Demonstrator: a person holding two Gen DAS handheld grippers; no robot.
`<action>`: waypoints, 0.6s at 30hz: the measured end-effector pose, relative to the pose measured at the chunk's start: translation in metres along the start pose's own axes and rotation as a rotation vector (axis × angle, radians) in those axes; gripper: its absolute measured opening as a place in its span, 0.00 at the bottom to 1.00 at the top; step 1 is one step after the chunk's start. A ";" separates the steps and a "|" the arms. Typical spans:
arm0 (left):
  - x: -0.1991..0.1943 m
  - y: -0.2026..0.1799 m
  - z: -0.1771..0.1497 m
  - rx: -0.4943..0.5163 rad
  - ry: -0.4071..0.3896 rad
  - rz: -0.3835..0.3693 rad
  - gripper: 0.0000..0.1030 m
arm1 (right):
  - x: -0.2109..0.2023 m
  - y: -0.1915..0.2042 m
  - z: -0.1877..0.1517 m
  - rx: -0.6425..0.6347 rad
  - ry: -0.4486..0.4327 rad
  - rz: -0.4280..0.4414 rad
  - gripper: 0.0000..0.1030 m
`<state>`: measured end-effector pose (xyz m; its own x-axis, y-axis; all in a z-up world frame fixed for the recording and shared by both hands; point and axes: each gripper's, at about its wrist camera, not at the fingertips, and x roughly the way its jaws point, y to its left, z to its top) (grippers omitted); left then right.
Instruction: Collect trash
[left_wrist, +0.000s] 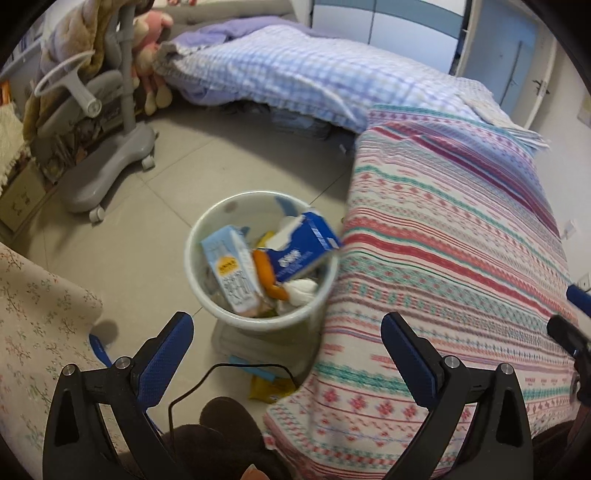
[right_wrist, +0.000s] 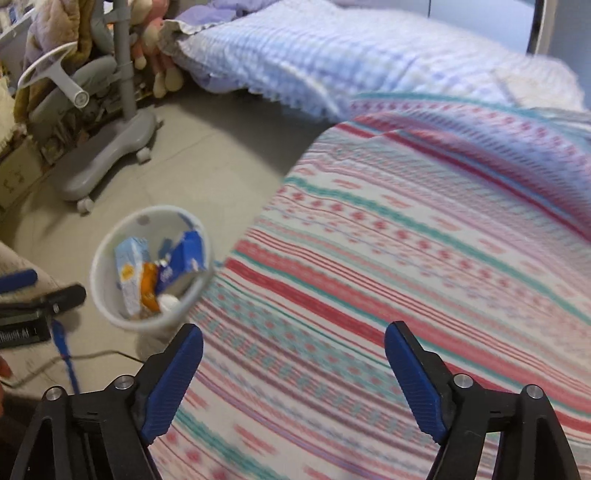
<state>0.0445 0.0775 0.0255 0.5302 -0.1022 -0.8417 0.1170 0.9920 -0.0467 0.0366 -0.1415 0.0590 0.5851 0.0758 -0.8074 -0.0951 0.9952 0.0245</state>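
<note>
A pale round trash bin (left_wrist: 207, 291) (right_wrist: 107, 306) stands on the grey floor beside the bed. Inside lie a light blue carton (left_wrist: 231, 269) (right_wrist: 130, 273), a dark blue tissue box (left_wrist: 301, 251) (right_wrist: 184, 254), an orange wrapper (left_wrist: 267, 275) (right_wrist: 149, 286) and a white crumpled wad (left_wrist: 303, 290). My left gripper (left_wrist: 286, 343) hangs open above the floor just in front of the bin, nothing between its blue pads. My right gripper (right_wrist: 293, 352) is open over the striped bedspread, right of the bin, empty. A yellow wrapper (left_wrist: 269, 389) lies on the floor by the bed's corner.
A bed with a striped patterned cover (left_wrist: 443, 258) (right_wrist: 406, 240) fills the right side; a blue checked quilt (left_wrist: 295, 70) lies behind. A grey wheeled chair (left_wrist: 107, 170) (right_wrist: 103, 162) stands at back left. Floral cloth (left_wrist: 40, 321) is at left. A black cable (left_wrist: 221, 373) runs on the floor.
</note>
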 end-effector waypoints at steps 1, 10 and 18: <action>-0.003 -0.006 -0.005 0.003 -0.008 -0.004 1.00 | -0.006 -0.004 -0.009 0.006 -0.011 -0.008 0.85; -0.006 -0.055 -0.043 0.013 -0.028 -0.027 1.00 | -0.030 -0.042 -0.078 0.123 -0.027 -0.037 0.87; -0.002 -0.076 -0.053 0.023 -0.033 -0.020 0.99 | -0.034 -0.061 -0.094 0.140 -0.056 -0.085 0.87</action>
<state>-0.0098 0.0065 0.0020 0.5553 -0.1245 -0.8223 0.1468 0.9879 -0.0505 -0.0531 -0.2104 0.0298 0.6304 -0.0092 -0.7763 0.0672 0.9968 0.0427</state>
